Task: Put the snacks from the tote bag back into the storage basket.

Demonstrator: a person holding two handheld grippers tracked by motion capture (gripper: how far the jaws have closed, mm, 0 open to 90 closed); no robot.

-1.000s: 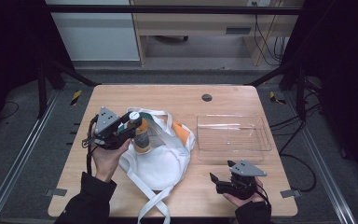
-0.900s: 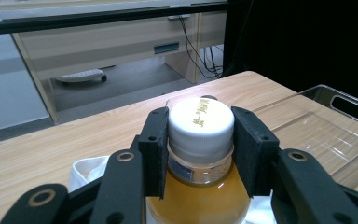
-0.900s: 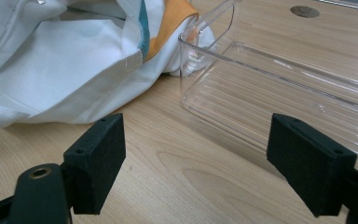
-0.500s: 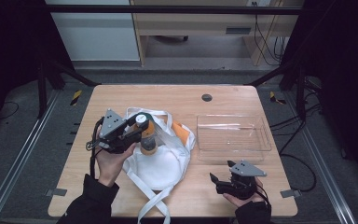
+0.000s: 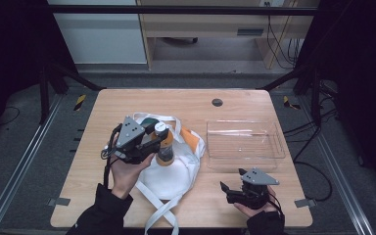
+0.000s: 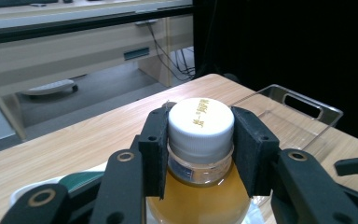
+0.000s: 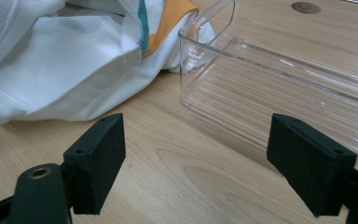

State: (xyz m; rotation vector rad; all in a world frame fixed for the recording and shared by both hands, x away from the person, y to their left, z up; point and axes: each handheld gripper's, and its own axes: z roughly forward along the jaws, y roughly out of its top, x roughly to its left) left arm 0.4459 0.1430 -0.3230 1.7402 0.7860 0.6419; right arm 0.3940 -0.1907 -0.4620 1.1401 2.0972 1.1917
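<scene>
My left gripper [image 5: 157,141] is shut on the white cap of a bottle of amber liquid [image 5: 165,149], holding it upright above a white cloth bag [image 5: 172,169] with orange and green patches. In the left gripper view both pads clamp the cap [image 6: 200,125], and the bottle [image 6: 205,203] hangs below them. My right gripper [image 5: 228,189] rests near the table's front edge, right of the bag, jaws wide open with nothing between them. In the right gripper view the gripper [image 7: 214,163] faces the bag [image 7: 60,70] and a clear plastic tray [image 7: 279,88].
The clear empty tray [image 5: 243,142] lies on the right half of the wooden table [image 5: 127,103]. A round dark grommet [image 5: 217,102] is set near the far edge. The bag's straps [image 5: 159,218] trail toward the front edge. Dark floor and frame rails surround the table.
My left gripper has moved right and slightly toward the front with the bottle, over the bag. The right gripper has stayed where it was.
</scene>
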